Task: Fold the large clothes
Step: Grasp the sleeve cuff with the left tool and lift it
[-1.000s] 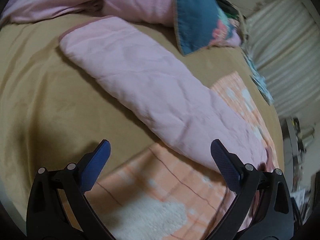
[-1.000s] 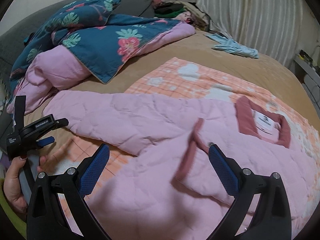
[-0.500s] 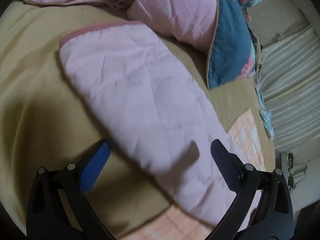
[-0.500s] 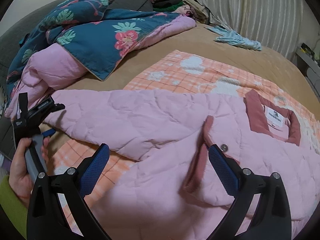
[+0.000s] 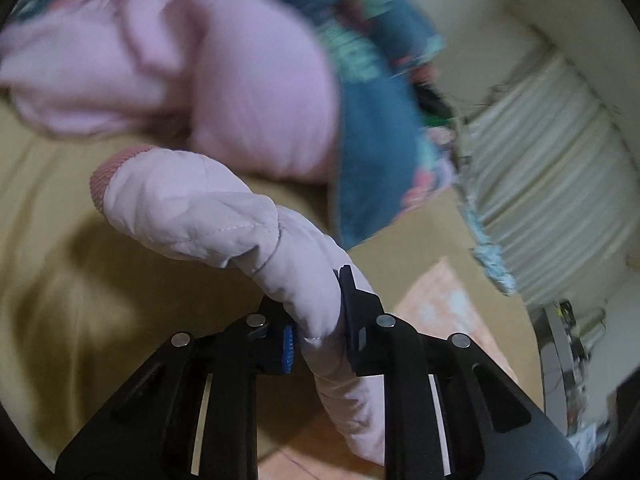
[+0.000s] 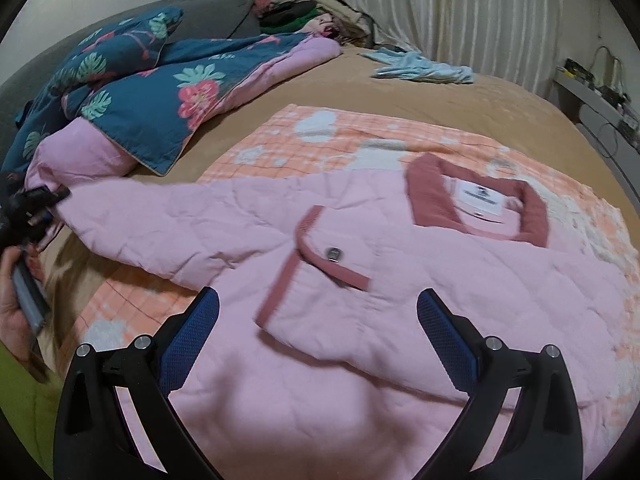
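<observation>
Now the left gripper (image 5: 316, 336) jaws pinch the jacket sleeve (image 5: 208, 208); right gripper (image 6: 318, 330) hovers agape.

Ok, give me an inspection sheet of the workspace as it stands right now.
Surface: tan bed with an orange checked blanket spread on it.
Job's things: pink jacket lying flat on the blanket; its sleeve is lifted.
Clutter: floral duvet, light blue cloth, heap of clothes by the headboard.
Grippers: left gripper shut on the sleeve; right gripper open, over the jacket.
Cables: some on the side shelf.
Surroundings: white curtain.
</observation>
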Available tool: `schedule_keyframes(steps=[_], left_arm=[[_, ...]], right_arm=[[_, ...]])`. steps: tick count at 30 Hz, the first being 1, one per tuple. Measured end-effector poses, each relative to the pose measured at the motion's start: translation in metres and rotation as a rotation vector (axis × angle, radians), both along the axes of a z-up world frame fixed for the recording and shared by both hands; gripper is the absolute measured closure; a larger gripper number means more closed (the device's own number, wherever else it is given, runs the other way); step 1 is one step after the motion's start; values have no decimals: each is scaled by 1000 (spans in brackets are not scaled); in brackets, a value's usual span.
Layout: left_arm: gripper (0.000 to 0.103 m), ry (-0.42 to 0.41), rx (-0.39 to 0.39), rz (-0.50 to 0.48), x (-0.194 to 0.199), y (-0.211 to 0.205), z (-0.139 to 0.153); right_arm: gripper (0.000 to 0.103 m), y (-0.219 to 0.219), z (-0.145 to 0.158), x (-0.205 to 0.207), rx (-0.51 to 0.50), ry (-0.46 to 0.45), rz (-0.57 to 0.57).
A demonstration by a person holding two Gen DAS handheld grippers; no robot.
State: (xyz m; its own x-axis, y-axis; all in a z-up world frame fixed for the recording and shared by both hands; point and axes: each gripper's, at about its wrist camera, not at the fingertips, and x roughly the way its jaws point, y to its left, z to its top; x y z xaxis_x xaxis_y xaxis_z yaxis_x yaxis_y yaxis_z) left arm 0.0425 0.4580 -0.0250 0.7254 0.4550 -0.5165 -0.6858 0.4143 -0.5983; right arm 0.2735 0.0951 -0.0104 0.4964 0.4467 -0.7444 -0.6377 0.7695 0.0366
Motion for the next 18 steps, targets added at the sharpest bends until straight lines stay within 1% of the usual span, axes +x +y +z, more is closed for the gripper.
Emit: schedule_keyframes(steps=[4, 6, 9, 12, 18], left_arm=[[95, -67, 90, -66, -2, -34, 43], [95, -90, 129, -106, 5, -54, 61], [95, -104, 185, -171, 14, -86, 89], [95, -99, 229, -222, 31, -109, 108], [95, -113, 291, -295, 46, -149, 145]], right_arm=[[4, -30, 12, -4, -1, -31, -27], [4, -51, 19, -6, 7, -42, -56], [4, -79, 28, -8, 17, -58, -108], [4, -106, 35, -11, 40, -66, -147], [4, -161, 42, -17, 83, -66, -246]])
